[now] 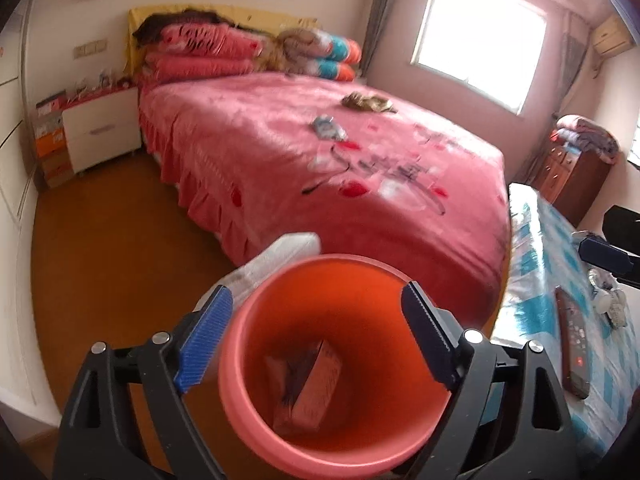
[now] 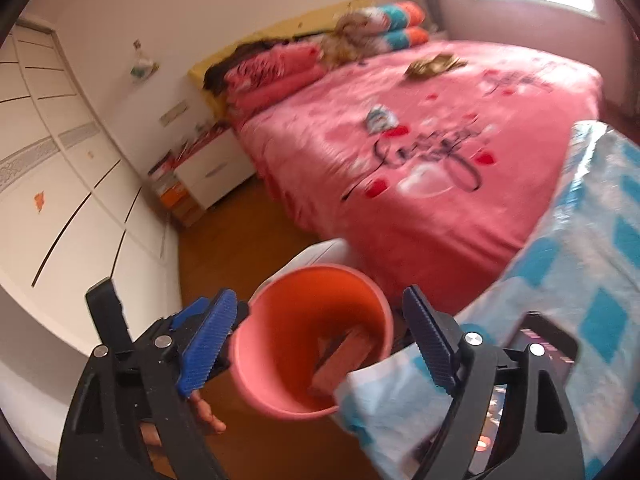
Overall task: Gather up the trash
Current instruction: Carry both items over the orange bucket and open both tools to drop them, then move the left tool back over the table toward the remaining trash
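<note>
An orange-pink bin (image 1: 280, 432) stands on the floor below my left gripper (image 1: 318, 336), which is open above its mouth. A crumpled cardboard pack (image 1: 308, 388) lies inside it. The bin shows in the right wrist view (image 2: 276, 376) too, below my open, empty right gripper (image 2: 320, 340). On the pink bed (image 1: 280, 168) lie a small blue-and-white wrapper (image 1: 329, 127) and a brownish crumpled piece (image 1: 368, 103); both show in the right wrist view, the wrapper (image 2: 380, 119) and the brownish piece (image 2: 434, 65).
A table with a blue-checked cloth (image 1: 560, 264) stands at the right, with a dark remote (image 1: 574, 340) and small white items (image 1: 612, 300) on it. A white bag (image 1: 276, 260) lies behind the bin. A white nightstand (image 1: 102, 132) stands by the bed. The floor is brown wood.
</note>
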A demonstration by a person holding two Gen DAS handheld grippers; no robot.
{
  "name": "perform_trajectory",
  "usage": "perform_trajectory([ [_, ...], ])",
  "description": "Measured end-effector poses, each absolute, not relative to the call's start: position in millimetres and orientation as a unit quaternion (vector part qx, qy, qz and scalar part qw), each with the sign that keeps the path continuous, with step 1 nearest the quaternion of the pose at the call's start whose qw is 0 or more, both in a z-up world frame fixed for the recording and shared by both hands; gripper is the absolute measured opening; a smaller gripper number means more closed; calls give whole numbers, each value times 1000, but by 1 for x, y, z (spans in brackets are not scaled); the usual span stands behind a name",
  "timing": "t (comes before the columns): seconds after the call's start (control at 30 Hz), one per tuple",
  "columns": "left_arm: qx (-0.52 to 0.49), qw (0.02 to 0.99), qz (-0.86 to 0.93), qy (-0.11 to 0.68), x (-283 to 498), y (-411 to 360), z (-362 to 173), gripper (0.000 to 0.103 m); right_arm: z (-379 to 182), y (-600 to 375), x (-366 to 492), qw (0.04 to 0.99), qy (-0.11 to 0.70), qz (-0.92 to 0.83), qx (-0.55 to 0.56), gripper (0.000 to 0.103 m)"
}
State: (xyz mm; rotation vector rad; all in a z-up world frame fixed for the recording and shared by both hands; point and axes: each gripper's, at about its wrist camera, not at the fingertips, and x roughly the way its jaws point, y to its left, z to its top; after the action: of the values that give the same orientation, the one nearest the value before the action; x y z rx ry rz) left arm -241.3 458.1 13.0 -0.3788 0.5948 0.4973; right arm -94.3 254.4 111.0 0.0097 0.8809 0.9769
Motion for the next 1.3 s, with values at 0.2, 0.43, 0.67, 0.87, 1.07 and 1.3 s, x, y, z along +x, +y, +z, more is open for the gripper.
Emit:
perform_trajectory([
  [0.2,-163,918,221,286,-234,440,28,88,121,221,-105,825,373,424,-4,91],
  [0.43,-124,919,208,311,-220,409,46,88,123,177,-110,847,350,400,17,94],
  [0.67,-100,931,169,306,-206,371,64,88,114,133,-109,864,339,369,43,94],
  [0.87,-81,937,140,311,-191,338,71,88,105,94,-101,878,334,336,65,94],
  [1.07,-71,935,114,329,-175,308,74,88,97,55,-90,884,339,306,102,95],
  [1.3,-55,933,81,347,-159,274,76,88,90,11,-77,890,338,272,140,95],
])
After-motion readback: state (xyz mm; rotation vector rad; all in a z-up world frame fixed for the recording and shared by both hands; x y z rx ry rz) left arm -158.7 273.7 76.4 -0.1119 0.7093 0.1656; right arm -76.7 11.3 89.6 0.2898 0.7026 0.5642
